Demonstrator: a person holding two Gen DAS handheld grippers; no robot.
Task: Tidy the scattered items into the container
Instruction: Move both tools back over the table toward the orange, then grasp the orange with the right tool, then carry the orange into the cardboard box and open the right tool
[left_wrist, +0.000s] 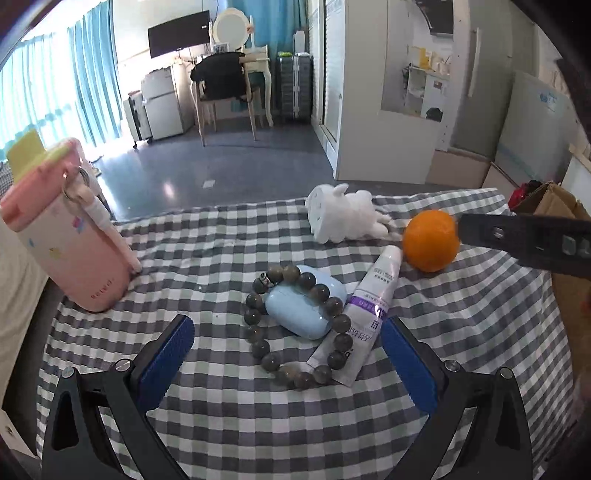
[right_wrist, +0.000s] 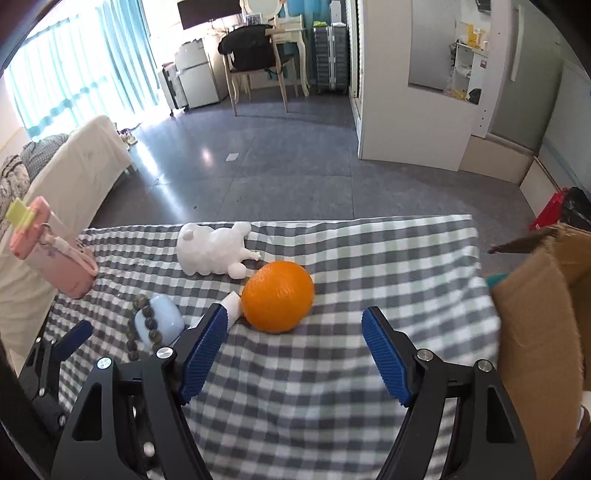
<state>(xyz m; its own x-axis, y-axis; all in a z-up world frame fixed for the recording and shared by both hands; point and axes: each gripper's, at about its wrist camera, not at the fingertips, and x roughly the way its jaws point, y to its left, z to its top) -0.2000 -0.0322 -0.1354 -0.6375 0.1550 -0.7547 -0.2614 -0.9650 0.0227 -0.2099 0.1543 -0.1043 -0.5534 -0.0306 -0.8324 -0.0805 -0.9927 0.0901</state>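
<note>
Scattered items lie on a grey-and-white checked cloth (left_wrist: 229, 413), and places below are given against the orange (right_wrist: 277, 297). Nearest the cameras, the left gripper (left_wrist: 287, 334) is spread wide and holds nothing; its blue pads (left_wrist: 168, 363) flank a bead bracelet (left_wrist: 295, 325) draped over a pale blue case (left_wrist: 306, 303), with a white-and-purple tube (left_wrist: 364, 319) lying across the bracelet's right side. The right gripper (right_wrist: 293, 326) is likewise released, jaws apart, its left pad just short of the orange on the near side, nothing between the pads but cloth. The tube's white cap touches or nearly touches the orange on its left; the case and bracelet sit further left of it. At the orange's right, at the cloth's edge, stands an open cardboard box (right_wrist: 535, 321). Just behind the orange, slightly left, a white plush toy (right_wrist: 214, 251) lies on its side. Far left of the orange, a pink bottle (left_wrist: 70, 243) with a strap stands tilted in view near the cloth's corner.
</note>
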